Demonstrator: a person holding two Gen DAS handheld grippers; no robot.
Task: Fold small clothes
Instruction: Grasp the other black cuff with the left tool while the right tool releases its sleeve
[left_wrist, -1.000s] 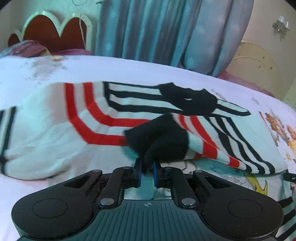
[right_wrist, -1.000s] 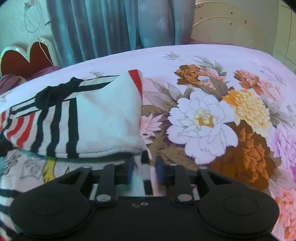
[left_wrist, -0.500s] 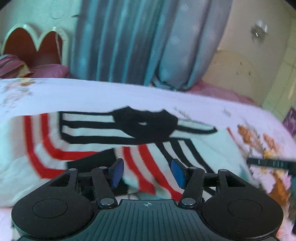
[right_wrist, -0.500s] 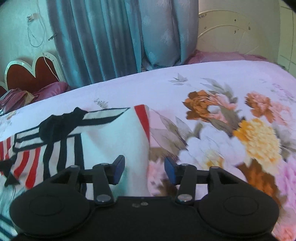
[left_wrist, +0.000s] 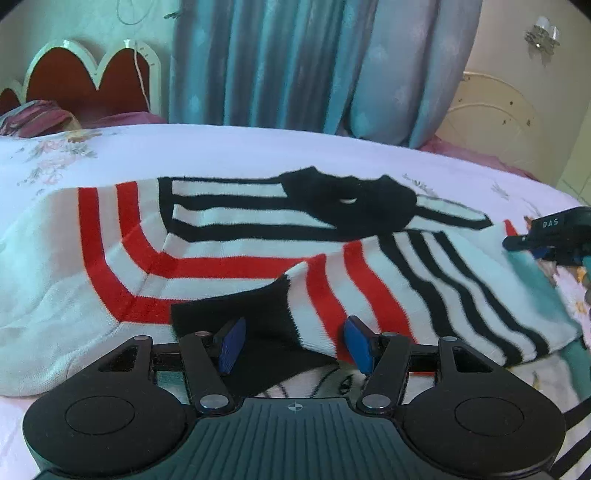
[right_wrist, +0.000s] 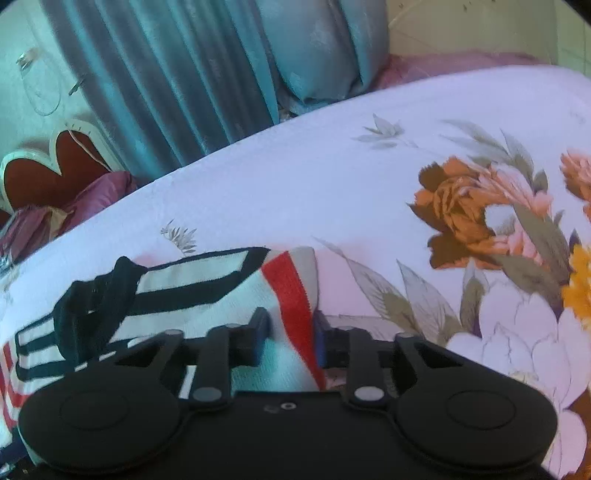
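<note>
The striped sweater (left_wrist: 236, 254) lies spread on the floral bedspread (right_wrist: 332, 184), its black collar (left_wrist: 351, 206) toward the curtains (left_wrist: 295, 62). The left tool (left_wrist: 293, 345) stands wide, gripping nothing, its blue pads (left_wrist: 231, 345) either side of a black cuff (left_wrist: 240, 314). The right tool (right_wrist: 291, 336) sits narrower around the sweater's red-striped edge (right_wrist: 291, 295) (whether it pinches the fabric, I cannot tell).
</note>
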